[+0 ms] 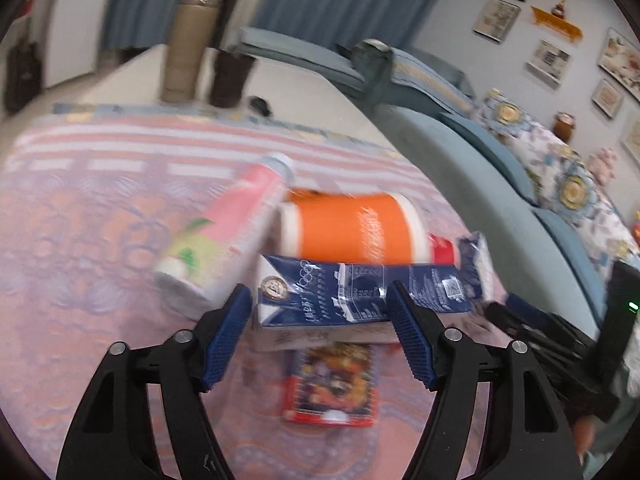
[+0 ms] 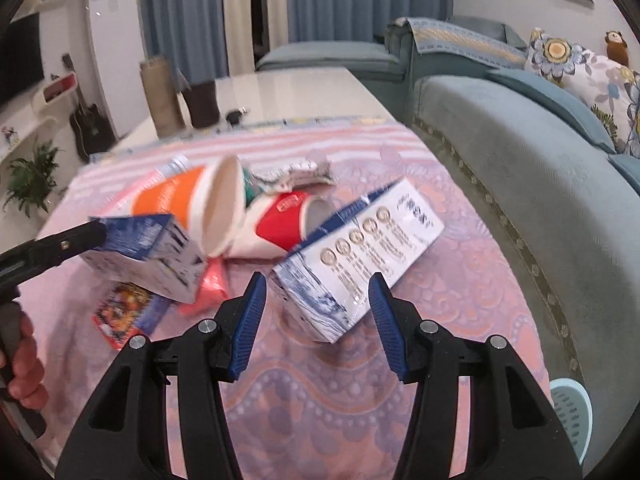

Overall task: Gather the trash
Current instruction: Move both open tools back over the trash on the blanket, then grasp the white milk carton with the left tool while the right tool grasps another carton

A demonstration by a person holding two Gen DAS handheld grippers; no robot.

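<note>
Trash lies on a pink patterned tablecloth (image 1: 80,240). My left gripper (image 1: 318,300) is open, its fingers on either side of a blue milk carton (image 1: 340,296) without closing on it. Behind the carton lie an orange paper cup (image 1: 352,228) and a pink bottle (image 1: 224,228). A red snack packet (image 1: 332,384) lies below the carton. My right gripper (image 2: 318,292) is open around the near end of a second blue-and-white carton (image 2: 356,248). A red cup (image 2: 280,224), the orange cup (image 2: 200,208) and a crumpled wrapper (image 2: 296,176) lie beyond it.
A teal sofa (image 2: 520,184) runs along the table's right side. A brown roll (image 2: 160,96) and a dark cup (image 2: 204,104) stand on the white tabletop at the far end. A light blue basket (image 2: 572,412) sits low at the right.
</note>
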